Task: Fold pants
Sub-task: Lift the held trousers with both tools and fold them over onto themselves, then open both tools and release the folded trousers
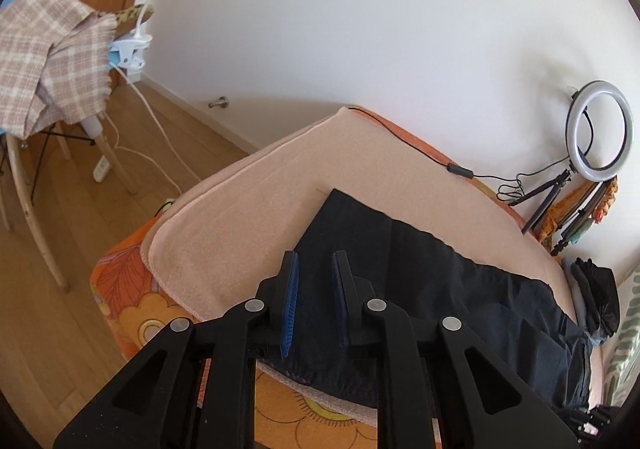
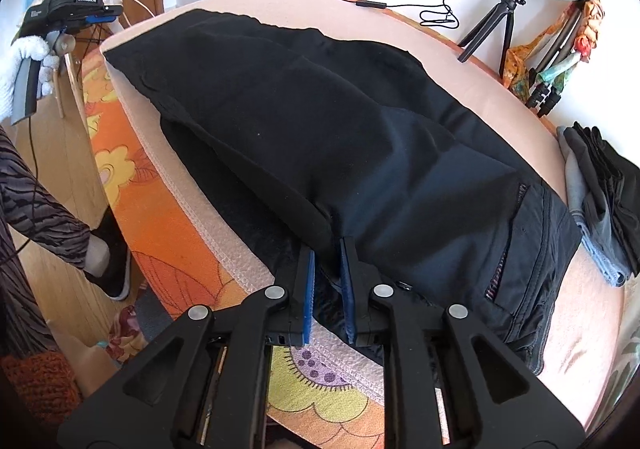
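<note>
Black pants lie lengthwise and folded over on a pink blanket, waistband and pocket to the right. My right gripper sits low at their near edge. Its blue pads stand slightly apart, and a fold of the fabric runs loosely into the gap without being pressed. In the left wrist view, my left gripper hovers above the pants near their leg end, open and holding nothing. The right wrist view shows that left gripper held in a white-gloved hand, in the air off the bed's left end.
An orange floral sheet lies under the blanket. Folded dark clothes are stacked at the right. A ring light on a tripod and its cable stand by the wall. A chair with a checked cloth is at left. A person's foot is beside the bed.
</note>
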Available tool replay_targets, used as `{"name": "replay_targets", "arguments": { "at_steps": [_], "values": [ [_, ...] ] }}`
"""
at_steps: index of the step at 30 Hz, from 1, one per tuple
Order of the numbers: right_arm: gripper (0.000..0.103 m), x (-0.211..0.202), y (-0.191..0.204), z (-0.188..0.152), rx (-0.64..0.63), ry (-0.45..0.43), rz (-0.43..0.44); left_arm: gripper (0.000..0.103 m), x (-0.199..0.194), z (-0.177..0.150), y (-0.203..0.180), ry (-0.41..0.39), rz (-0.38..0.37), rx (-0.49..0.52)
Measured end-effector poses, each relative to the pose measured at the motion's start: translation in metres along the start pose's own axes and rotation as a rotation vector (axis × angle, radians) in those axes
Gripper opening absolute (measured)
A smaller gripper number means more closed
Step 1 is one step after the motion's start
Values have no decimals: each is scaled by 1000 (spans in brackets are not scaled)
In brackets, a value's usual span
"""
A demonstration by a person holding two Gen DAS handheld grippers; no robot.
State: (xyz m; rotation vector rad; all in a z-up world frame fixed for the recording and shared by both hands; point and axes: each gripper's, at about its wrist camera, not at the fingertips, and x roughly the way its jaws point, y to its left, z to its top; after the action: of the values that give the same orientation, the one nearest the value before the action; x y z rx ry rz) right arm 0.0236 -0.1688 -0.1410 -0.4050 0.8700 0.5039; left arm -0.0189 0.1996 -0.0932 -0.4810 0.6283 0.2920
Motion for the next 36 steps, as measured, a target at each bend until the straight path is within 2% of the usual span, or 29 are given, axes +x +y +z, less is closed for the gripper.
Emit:
{"name": "replay_targets", "arguments": {
  "at_steps": [2,6,8,10,12,14,19,24,26,31,36],
  "values": [
    [19,-8,-6,-3,51,-17,32,15,-2,4,-23,9,-58,61],
    [26,-29,-24,-15,171,-53,81,26,2,-1,-78,77,-204,203],
    [34,-39,-31,-22,216,-72,68,26,10,-9,-106,140,-288,256],
    [37,-49,-42,-30,283,-92,47,26,20,-20,-133,229,-376,299],
    [43,-58,-59,-39,376,-114,21,26,28,-35,-159,299,-430,357],
    [55,-65,-84,-52,511,-135,-7,26,34,-51,-183,347,-473,426],
    [57,-64,-152,-94,875,-142,31,26,41,-87,-226,435,-547,561],
    [58,-50,-185,-119,1052,-140,68,26,46,-111,-249,509,-593,635],
    [58,-43,-194,-124,1094,-136,98,26,47,-120,-255,527,-603,660],
    [58,-28,-203,-123,1133,-113,107,26,54,-138,-264,582,-615,691],
    [58,-22,-205,-119,1138,-108,99,27,55,-142,-266,588,-628,702]
  ]
}}
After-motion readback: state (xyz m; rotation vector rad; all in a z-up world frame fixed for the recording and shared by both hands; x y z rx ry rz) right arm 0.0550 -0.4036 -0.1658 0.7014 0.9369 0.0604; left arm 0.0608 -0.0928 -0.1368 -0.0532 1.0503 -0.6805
